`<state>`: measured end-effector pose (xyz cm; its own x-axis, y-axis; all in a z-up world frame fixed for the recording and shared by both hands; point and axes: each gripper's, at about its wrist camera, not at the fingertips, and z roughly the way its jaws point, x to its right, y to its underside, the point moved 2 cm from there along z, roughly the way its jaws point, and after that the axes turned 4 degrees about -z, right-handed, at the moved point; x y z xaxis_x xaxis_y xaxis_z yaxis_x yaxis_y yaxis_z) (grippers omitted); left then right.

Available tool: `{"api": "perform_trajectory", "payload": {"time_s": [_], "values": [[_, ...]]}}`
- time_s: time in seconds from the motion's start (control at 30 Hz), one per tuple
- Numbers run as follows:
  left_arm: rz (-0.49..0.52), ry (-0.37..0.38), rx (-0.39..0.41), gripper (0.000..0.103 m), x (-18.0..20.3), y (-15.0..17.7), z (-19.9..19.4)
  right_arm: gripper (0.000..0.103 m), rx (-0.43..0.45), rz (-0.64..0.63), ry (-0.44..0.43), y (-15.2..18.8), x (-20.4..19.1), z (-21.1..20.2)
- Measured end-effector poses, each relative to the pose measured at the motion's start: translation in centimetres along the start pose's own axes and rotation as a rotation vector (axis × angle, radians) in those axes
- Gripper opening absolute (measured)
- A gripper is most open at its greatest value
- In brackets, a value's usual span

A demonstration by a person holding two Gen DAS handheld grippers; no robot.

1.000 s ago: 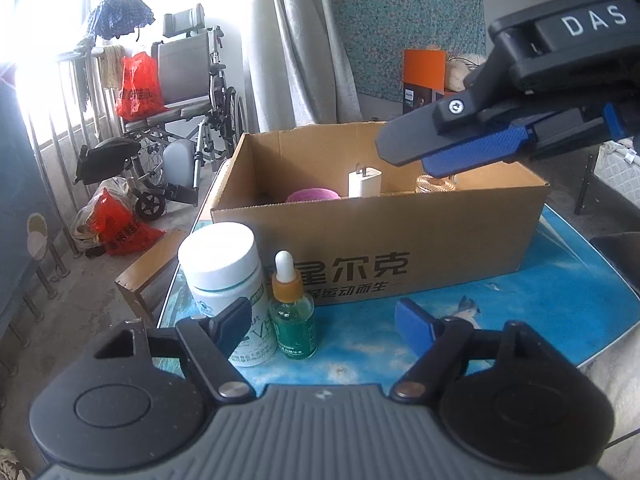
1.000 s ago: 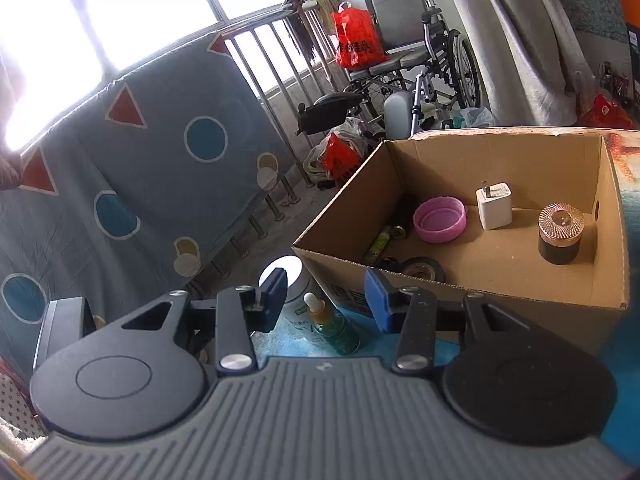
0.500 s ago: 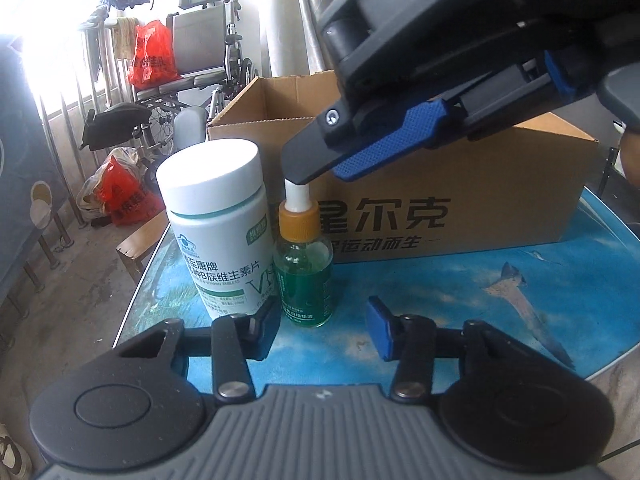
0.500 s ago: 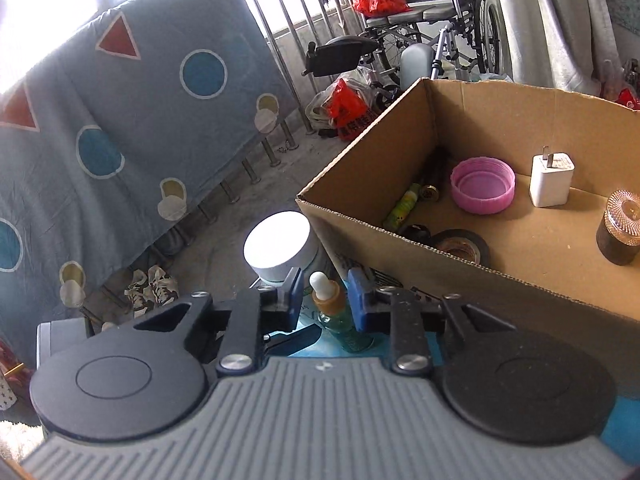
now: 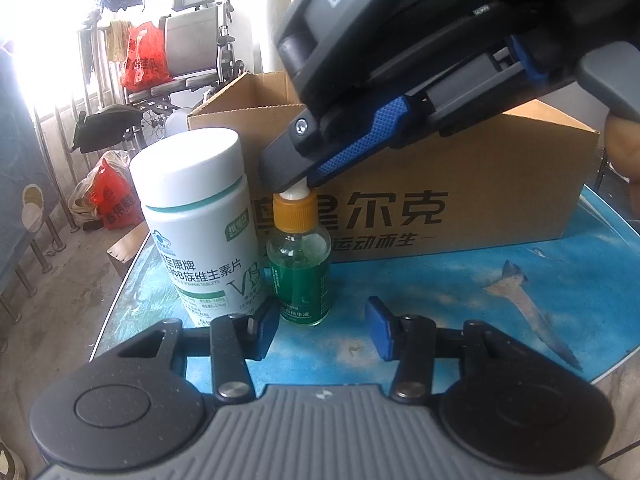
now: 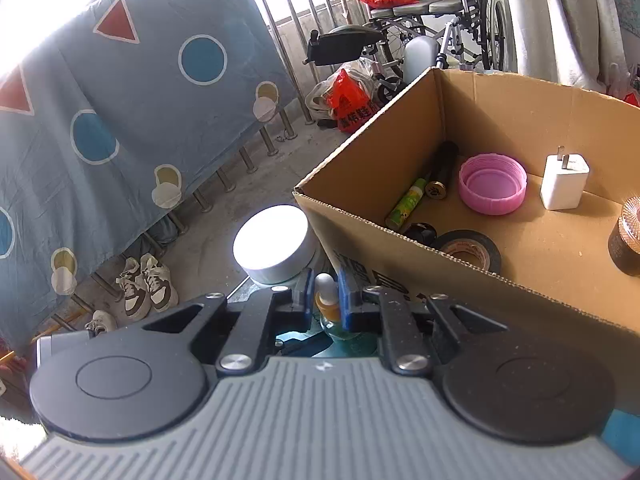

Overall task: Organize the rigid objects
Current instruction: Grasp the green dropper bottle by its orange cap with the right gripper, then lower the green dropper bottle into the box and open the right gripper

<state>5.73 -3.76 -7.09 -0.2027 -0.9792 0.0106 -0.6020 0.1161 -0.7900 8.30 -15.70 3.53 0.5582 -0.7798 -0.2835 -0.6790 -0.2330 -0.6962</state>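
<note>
Right gripper [image 6: 325, 294] fingers apparently clamp the dropper bottle [image 5: 299, 264] top

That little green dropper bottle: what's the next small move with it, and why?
Probably lift it straight up. The right gripper is shut on the dropper bottle at its white bulb, yet the bottle stands on the table beside the white jar. It must clear the box wall to go in.

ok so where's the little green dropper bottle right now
In the left wrist view the dropper bottle stands on the blue table, between the white vitamin bottle and the cardboard box, its tip inside the right gripper.
</note>
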Motion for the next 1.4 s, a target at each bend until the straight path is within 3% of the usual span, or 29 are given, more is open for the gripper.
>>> {"api": "perform_trajectory", "payload": {"time_s": [0.33,0.53,0.73,0.93,1.2,1.4], "values": [[0.072,0.109,0.003,0.048,1.8,0.0,0.3,0.011,-0.011,0.037,0.079,1.4,1.9,-2.8],[0.094,0.080,0.005,0.047,2.7,-0.5,0.8,0.011,-0.005,0.089,0.100,2.3,3.6,-4.0],[0.080,0.042,-0.003,0.034,2.3,-1.2,2.1,0.011,0.006,0.094,0.099,2.3,3.9,-4.0],[0.065,0.035,-0.009,0.033,2.4,-1.2,2.1,0.011,0.017,0.087,0.095,1.9,4.0,-3.6],[0.075,0.042,0.024,0.033,3.1,-1.6,-0.8,0.011,0.041,0.088,0.078,2.2,3.2,-5.6],[0.054,0.023,0.101,0.033,3.5,-5.3,-5.0,0.011,0.142,0.028,0.049,0.7,0.9,-10.4]]}}
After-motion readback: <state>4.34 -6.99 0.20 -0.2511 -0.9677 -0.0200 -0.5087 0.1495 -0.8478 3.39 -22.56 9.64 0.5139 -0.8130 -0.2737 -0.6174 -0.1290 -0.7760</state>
